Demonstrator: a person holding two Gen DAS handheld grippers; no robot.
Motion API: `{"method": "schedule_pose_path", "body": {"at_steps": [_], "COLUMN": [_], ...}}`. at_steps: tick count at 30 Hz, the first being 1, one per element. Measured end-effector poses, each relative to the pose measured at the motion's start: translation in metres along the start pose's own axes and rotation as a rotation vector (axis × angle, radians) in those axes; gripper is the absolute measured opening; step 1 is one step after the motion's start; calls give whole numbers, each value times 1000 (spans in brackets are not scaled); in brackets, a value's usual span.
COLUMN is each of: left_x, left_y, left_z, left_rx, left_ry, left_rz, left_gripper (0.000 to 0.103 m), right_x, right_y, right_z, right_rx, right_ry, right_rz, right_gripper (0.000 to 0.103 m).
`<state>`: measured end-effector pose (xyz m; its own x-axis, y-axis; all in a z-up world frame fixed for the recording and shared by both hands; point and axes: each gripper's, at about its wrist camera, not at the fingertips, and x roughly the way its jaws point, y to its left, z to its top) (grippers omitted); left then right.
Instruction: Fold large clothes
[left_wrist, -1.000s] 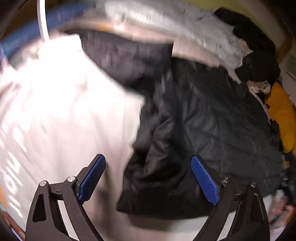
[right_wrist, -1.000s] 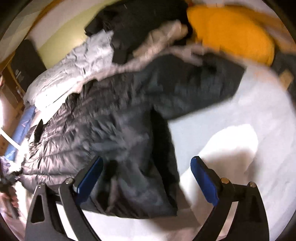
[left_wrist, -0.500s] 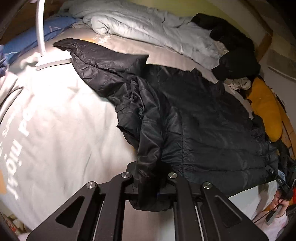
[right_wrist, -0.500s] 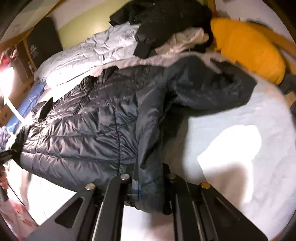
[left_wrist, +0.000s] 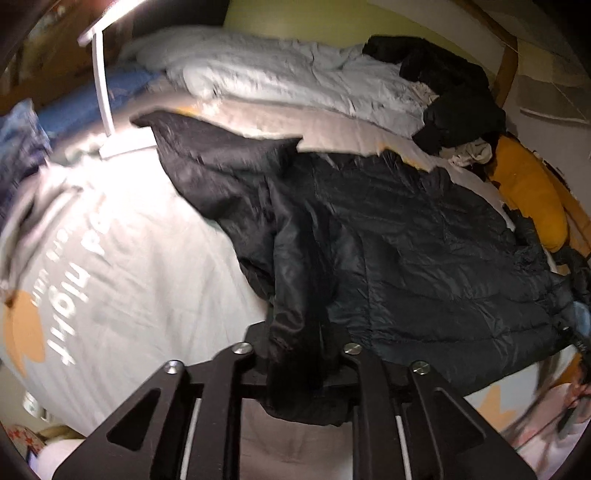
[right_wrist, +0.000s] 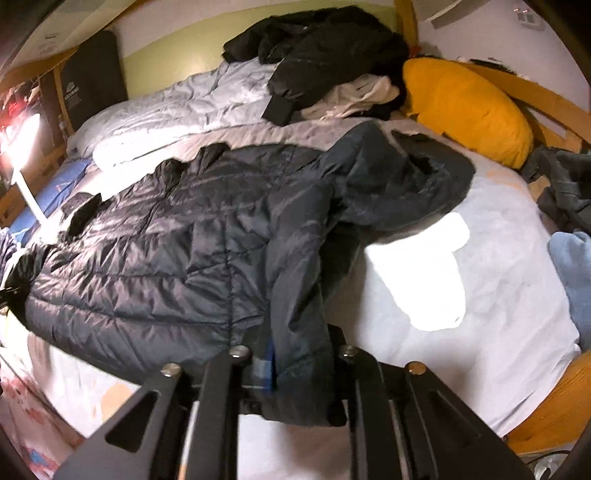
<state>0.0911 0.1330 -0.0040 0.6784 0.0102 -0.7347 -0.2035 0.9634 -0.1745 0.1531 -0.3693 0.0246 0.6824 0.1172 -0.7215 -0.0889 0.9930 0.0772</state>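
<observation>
A large black quilted puffer jacket (left_wrist: 424, 251) lies spread across the bed. My left gripper (left_wrist: 299, 369) is shut on a bunched end of the jacket's sleeve or hem, which hangs between the jaws. In the right wrist view the jacket (right_wrist: 155, 258) fills the left and centre, its hood lying to the right. My right gripper (right_wrist: 295, 373) is shut on another edge of the jacket, with a blue pad showing beside the cloth. The fingertips of both grippers are hidden by fabric.
The bed sheet (left_wrist: 129, 288) is pale with printed letters. A grey duvet (left_wrist: 295, 81) and a heap of dark clothes (right_wrist: 325, 55) lie at the far side. A yellow pillow (right_wrist: 465, 107) sits by the wooden bed frame. A white lamp stand (left_wrist: 103, 92) stands at left.
A second ago both grippers were open above the jacket. Both then shut on its edges. Since half a second ago they have drawn the gripped fabric slightly nearer and higher.
</observation>
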Motion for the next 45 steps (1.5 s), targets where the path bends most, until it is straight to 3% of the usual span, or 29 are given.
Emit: {"method": "schedule_pose_path", "body": {"at_steps": [2, 3, 5, 6, 8, 10, 12, 14, 17, 19, 22, 23, 26, 30, 33, 37, 43, 45], "left_x": [-7, -10, -19, -25, -33, -38, -43, -47, -54, -58, -69, -73, -89, -102, -98, -67, 9, 28], "left_y": [-1, -2, -4, -6, -10, -14, -16, -20, -24, -27, -39, -45, -64, -78, -91, -90, -69, -61], "left_z": [3, 4, 6, 5, 4, 5, 5, 3, 3, 6, 17, 26, 53, 99, 118, 122, 105, 104], "left_rx": [23, 33, 51, 64, 80, 92, 95, 108, 130, 136, 138, 155, 178, 131, 155, 148, 190, 172], "left_ry": [-55, -85, -143, -168, -226, -266, -302, -347, -409, -429, -470, -480, -496, -479, -516, -490, -362, -321], "left_rz": [56, 64, 68, 60, 60, 33, 6, 50, 88, 42, 45, 45, 20, -73, -43, -41, 48, 70], "left_gripper": [57, 62, 64, 66, 84, 86, 90, 103, 103, 103, 103, 103, 103, 103, 103, 103, 103, 103], "right_x": [-8, -14, -27, -35, -46, -52, -57, -59, -62, -63, -66, -69, -86, -108, -104, -62, 46, 73], "right_y": [-3, -3, -4, -4, -6, -6, -6, -9, -12, -16, -18, -18, -21, -27, -36, -62, -110, -124], "right_z": [1, 3, 6, 6, 8, 9, 7, 5, 9, 11, 26, 32, 60, 110, 141, 161, 161, 159], "right_rx": [13, 18, 35, 50, 69, 77, 98, 123, 138, 151, 131, 132, 140, 126, 143, 179, 177, 193], "right_ry": [-53, -95, -198, -249, -313, -347, -379, -408, -415, -383, -323, -320, -343, -399, -407, -356, -132, -75], "right_rz": [-39, -67, -106, -109, -65, -21, -34, -72, -64, -16, 31, 33, 43, 7, -17, -91, -279, -304], "right_gripper": [35, 42, 82, 87, 89, 94, 98, 98, 98, 97, 81, 81, 81, 79, 79, 79, 56, 55]}}
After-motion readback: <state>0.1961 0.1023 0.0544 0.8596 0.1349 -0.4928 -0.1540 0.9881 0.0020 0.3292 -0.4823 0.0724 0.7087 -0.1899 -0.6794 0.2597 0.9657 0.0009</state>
